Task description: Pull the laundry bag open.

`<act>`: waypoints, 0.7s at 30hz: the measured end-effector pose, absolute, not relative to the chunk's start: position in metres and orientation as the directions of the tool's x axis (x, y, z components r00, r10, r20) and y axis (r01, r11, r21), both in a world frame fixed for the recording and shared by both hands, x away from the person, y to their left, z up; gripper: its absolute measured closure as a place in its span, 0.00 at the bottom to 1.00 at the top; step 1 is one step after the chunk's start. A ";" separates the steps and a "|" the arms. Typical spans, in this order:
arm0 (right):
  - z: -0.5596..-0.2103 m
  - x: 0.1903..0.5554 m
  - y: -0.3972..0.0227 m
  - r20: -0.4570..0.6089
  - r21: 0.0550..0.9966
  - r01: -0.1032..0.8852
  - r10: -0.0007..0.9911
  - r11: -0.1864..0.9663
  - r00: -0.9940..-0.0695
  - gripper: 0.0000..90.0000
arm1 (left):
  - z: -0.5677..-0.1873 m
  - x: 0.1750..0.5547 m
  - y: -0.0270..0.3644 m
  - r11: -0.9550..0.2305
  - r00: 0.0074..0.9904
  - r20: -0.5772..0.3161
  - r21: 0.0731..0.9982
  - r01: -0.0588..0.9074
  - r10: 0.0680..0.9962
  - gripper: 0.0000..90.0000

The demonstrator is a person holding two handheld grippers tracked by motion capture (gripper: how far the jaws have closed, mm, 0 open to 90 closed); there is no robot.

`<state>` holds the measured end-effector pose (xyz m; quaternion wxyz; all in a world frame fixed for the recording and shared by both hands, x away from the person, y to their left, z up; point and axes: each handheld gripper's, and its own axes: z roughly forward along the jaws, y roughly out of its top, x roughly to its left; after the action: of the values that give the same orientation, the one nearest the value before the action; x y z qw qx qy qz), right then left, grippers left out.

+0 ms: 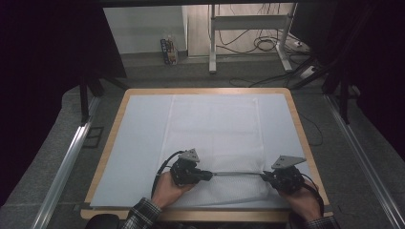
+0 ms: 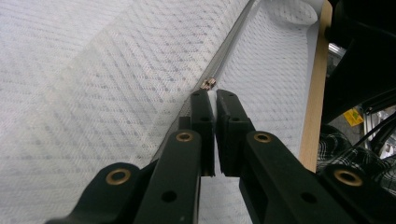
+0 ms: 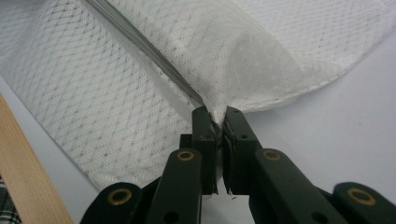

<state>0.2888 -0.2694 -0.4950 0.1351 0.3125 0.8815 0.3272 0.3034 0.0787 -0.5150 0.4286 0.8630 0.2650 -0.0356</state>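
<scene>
Two grippers, left gripper (image 1: 208, 175) and right gripper (image 1: 264, 176), clench the white mesh bag (image 1: 215, 129) along its zipper (image 1: 236, 173), stretched crosswise between them.

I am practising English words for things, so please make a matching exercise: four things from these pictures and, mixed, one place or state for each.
Things:
1. left gripper
2. right gripper
3. mesh cloth
4. table

States:
A. wooden rim around a pale sheet
B. shut on the cloth's corner
C. white, with a zipper
D. shut on the cloth beside the zipper pull

Pairs: 1-D, 2-B, 3-C, 4-A
</scene>
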 end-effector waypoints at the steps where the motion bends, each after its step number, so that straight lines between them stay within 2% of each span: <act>1: -0.495 0.289 -0.269 -0.049 0.657 0.457 0.640 0.599 -0.767 0.93 | -0.515 0.303 0.079 -0.495 0.857 -0.283 0.720 0.487 0.431 0.97; 21: -0.495 0.289 -0.271 -0.045 0.660 0.465 0.649 0.590 -0.759 0.93 | -0.514 0.299 0.101 -0.474 0.836 -0.291 0.716 0.513 0.466 0.97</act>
<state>0.2889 -0.2713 -0.4951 0.1421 0.3166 0.8802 0.3238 0.2993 0.1006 -0.5142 0.4263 0.8580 0.2853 -0.0276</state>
